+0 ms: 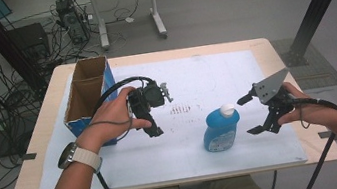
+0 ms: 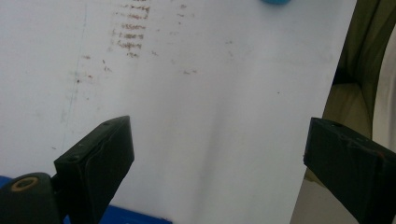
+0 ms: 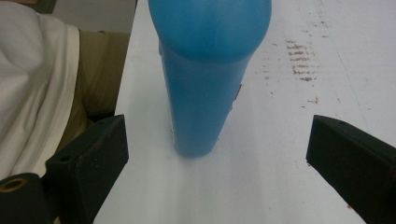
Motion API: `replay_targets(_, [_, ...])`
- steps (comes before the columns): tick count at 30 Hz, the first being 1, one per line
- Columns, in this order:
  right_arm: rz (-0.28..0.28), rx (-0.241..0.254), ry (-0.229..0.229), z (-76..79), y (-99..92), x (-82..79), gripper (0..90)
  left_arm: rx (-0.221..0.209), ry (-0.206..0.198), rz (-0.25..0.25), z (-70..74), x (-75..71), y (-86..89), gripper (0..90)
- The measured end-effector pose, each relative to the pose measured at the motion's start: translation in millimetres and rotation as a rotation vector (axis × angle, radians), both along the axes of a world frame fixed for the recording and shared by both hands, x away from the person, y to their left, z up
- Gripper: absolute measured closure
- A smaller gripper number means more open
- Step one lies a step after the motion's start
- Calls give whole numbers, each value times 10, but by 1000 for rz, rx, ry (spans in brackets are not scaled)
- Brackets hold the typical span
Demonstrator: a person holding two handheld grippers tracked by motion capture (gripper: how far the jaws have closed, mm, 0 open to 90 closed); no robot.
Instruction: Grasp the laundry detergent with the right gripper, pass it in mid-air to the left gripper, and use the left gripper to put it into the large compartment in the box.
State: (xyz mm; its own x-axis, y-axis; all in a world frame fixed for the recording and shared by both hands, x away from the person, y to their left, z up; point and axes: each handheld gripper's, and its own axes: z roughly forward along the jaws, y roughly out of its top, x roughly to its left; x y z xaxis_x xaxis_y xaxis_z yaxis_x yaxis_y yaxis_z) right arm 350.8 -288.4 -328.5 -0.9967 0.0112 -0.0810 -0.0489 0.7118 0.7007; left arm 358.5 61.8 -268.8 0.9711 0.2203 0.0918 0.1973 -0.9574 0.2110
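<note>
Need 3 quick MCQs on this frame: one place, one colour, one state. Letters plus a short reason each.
1. Where does the cardboard box stand?
A. table's left part
B. right edge
C. on the floor

2. The bottle's colour?
A. red
B. blue
C. green

3. The right gripper is:
A. shut on the bottle
B. open, jaws apart
C. lying on the table

Key: 1 A, it stands beside the left gripper. 2 B, blue body with a white cap. 3 B, the right gripper view shows both jaws wide apart, the bottle ahead and untouched.

One blue bottle (image 1: 221,129) stands just beside the right hand-held gripper (image 1: 254,113). One open cardboard box (image 1: 86,94) sits just behind the left hand-held gripper (image 1: 161,111). Two hand-held grippers in all.
</note>
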Motion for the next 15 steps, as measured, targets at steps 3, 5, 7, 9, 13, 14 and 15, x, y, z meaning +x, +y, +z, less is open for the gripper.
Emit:
replay_targets(3, [-1, -1, -1, -1, -2, 0, 55, -1, 0, 0, 0, 1, -4, 89])
replay_targets(5, [-2, 2, 0, -5, -2, 1, 55, -1, 0, 1, -1, 1, -5, 90])
replay_targets(7, [-3, 4, 1, -9, 0, -1, 55, 0, 1, 0, -2, -1, -4, 90])
replay_targets(9, [-3, 3, 2, -14, 3, -2, 55, 1, 1, 1, -3, -2, -3, 90])
replay_targets(13, [-1, -1, 4, -32, 9, -2, 55, 0, 0, 3, -2, -6, 0, 90])
replay_targets(14, [-1, -7, 6, -40, 10, -2, 55, 1, 0, 3, -2, -6, 0, 90])
replay_targets(15, [-1, -7, 6, -40, 10, -2, 55, 0, 0, 3, -3, -7, 0, 90])
